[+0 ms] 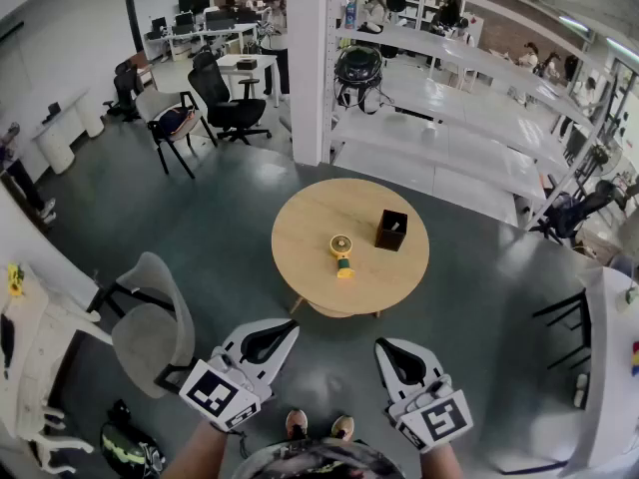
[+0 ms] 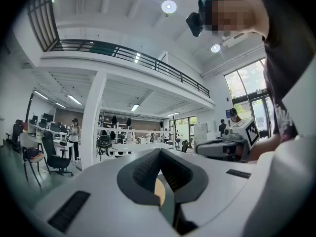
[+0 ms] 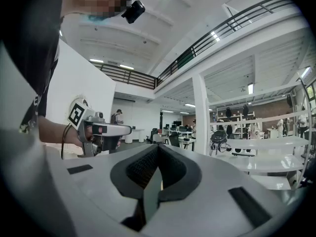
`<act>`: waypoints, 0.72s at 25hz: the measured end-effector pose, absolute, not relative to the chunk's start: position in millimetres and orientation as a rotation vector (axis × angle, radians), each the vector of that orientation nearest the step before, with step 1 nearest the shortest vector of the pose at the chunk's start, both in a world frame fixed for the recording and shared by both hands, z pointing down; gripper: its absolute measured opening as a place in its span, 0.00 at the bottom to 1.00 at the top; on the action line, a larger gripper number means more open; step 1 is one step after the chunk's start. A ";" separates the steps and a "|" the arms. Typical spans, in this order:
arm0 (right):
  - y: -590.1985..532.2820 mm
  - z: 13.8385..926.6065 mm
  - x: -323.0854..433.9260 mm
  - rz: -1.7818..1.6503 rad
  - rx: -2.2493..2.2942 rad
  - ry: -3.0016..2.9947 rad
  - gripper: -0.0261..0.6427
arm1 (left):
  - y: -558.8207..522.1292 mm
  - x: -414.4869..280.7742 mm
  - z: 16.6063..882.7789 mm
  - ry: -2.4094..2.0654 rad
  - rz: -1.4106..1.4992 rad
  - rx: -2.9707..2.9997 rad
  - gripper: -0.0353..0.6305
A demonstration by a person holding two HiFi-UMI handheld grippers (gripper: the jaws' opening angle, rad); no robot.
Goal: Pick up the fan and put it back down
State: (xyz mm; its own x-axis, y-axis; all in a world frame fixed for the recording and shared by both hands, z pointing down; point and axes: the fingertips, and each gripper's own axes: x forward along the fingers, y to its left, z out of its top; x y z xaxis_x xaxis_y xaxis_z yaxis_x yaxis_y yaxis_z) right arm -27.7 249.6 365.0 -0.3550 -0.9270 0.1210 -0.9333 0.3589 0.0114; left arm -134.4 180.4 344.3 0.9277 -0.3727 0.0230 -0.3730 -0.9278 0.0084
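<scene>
Left hand-held gripper (image 1: pixel 290 325) level (jaws together)

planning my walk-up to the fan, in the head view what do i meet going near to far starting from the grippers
left gripper and right gripper side by side -> near rim of the round table -> yellow fan -> black box -> white pillar
</scene>
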 end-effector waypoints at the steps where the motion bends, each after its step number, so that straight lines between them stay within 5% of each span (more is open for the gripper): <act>1: 248.7 364.7 -27.2 0.089 1.719 -2.500 0.04 | 179.9 -134.0 344.2 -0.594 0.032 3.071 0.08; 18: 239.7 367.5 -26.6 0.110 1.727 -2.520 0.04 | 172.4 -134.1 347.8 -0.592 0.037 3.066 0.08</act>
State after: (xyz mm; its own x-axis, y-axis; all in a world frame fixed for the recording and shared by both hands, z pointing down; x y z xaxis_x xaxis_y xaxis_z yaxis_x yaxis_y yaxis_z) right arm -26.6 239.7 367.5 -0.3594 -0.9266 0.1103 -0.9327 0.3604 -0.0112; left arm -134.1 172.4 347.8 0.9279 -0.3719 0.0267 -0.3723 -0.9280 0.0141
